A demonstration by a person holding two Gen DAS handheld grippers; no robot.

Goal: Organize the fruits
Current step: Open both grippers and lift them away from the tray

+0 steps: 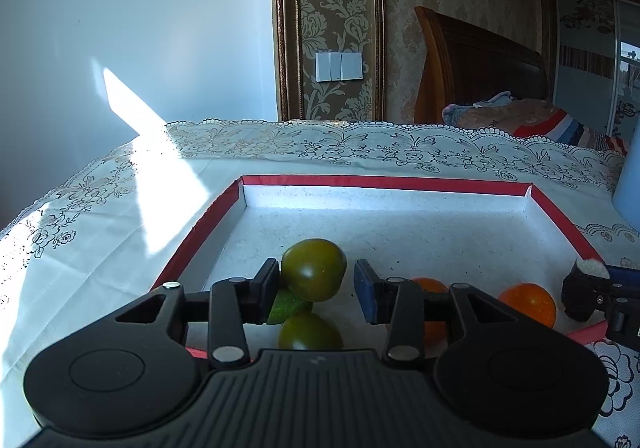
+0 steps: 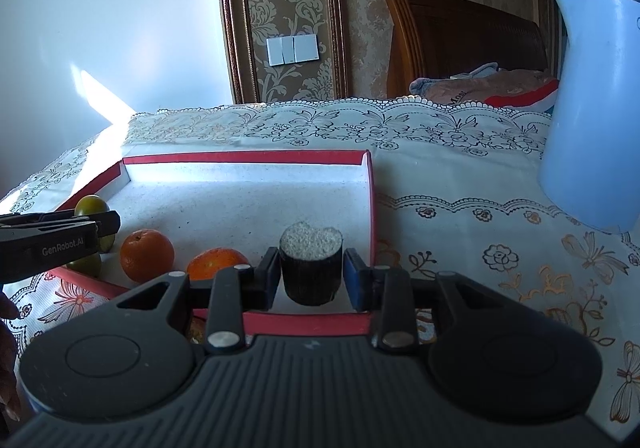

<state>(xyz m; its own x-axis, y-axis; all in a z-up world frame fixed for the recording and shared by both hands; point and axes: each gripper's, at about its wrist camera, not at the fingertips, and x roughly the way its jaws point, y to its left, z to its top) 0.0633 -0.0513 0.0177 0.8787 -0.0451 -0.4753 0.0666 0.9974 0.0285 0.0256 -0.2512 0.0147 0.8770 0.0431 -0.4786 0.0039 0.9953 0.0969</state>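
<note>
**Fruit Goes Into the Red Tray**

The left gripper (image 1: 316, 288) has its two fingers spread apart. A green tomato (image 1: 313, 269) sits between them. The left finger (image 1: 266, 290) looks like it touches the fruit, but there is a gap on the right side, so nothing is squeezed. It looks like the tomato rests on other fruit and is not held up.

The right gripper (image 2: 311, 275) has a dark round chunk (image 2: 311, 268) between its fingers. The chunk has a pale, grainy top. The fingers are close on both sides, but a thin gap shows beside each pad, so it is hard to tell if they squeeze it or not.

To do this step well, each gripper should lift straight up and slowly when it leaves. That way it does not bump the fruit and make it roll. The tomatoes are round and smooth, so they can roll away with a small push.

The fruit is in a flat red tray (image 1: 384, 182) with a white floor. Below the green tomato are a light green piece (image 1: 286, 306) and a second green tomato (image 1: 310, 332). Two oranges (image 2: 147, 255) lie to the right of them. The tray sits on a lace tablecloth (image 2: 460, 167), and a light blue kettle (image 2: 592, 107) stands well off to the right.
</note>
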